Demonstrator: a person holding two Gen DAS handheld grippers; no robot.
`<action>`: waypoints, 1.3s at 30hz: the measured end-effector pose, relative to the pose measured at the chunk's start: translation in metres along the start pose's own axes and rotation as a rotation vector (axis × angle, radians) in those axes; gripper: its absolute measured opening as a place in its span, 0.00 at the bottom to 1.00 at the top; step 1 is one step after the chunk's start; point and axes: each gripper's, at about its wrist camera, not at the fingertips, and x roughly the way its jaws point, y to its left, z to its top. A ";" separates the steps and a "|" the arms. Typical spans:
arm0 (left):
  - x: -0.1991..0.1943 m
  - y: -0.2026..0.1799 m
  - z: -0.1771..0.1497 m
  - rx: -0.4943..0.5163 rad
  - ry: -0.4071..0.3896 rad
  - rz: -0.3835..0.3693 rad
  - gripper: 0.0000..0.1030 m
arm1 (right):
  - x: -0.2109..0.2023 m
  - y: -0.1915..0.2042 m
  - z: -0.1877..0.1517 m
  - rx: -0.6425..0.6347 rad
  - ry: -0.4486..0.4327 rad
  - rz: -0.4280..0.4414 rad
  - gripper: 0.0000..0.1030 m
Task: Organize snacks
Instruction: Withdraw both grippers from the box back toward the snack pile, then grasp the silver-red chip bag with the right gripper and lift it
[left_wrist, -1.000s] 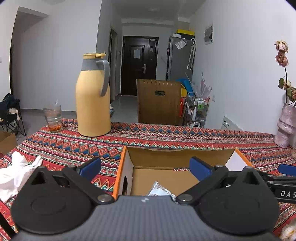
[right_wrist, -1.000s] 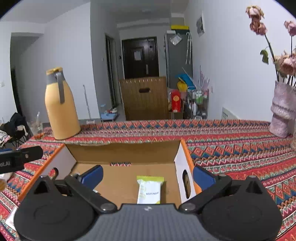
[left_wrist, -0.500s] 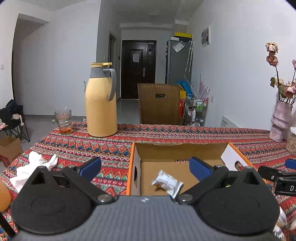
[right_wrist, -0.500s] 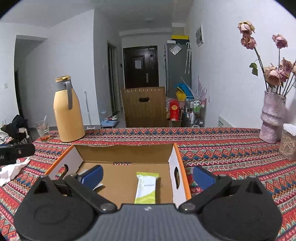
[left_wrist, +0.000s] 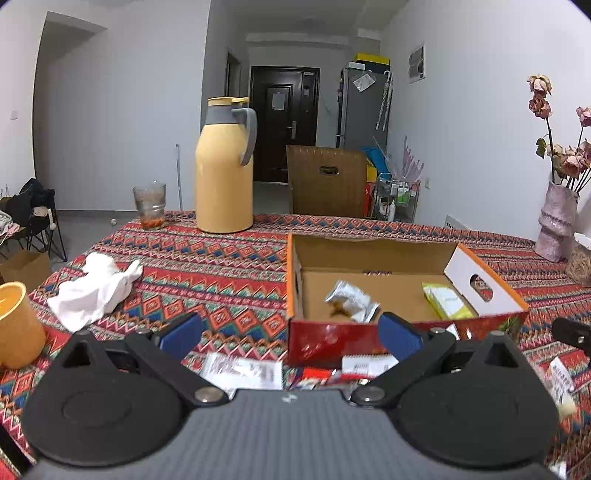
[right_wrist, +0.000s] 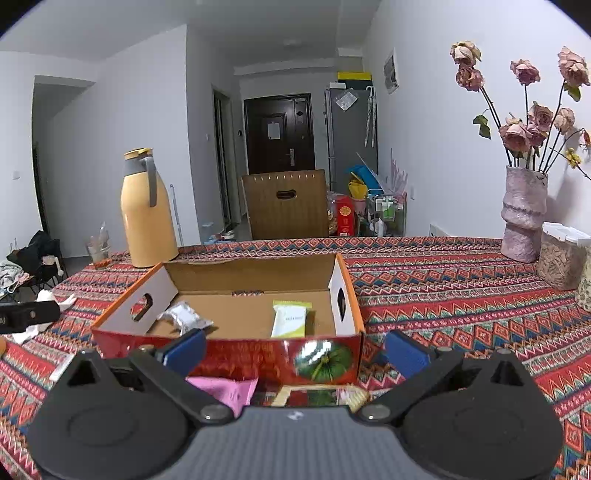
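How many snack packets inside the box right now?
2. A crinkled silver packet lies on the left side of the cardboard box, a pale green packet on the right. The front wall may hide others.

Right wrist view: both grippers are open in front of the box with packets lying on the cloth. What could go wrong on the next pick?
1. The pink packet and its neighbour lie close against the box front wall, so the right gripper might bump the wall or shove the box.
2. Packets under the left gripper overlap, so it may grab two.
3. The silver packet and green packet already inside could be covered or knocked by drops.
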 end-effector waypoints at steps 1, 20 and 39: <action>-0.003 0.004 -0.005 -0.002 0.000 0.004 1.00 | -0.003 0.000 -0.004 0.000 -0.003 0.000 1.00; -0.022 0.035 -0.055 -0.047 0.048 -0.009 1.00 | -0.026 0.004 -0.069 -0.010 0.051 -0.015 1.00; -0.016 0.030 -0.060 -0.034 0.079 -0.021 1.00 | 0.062 0.010 -0.031 -0.056 0.360 -0.002 0.87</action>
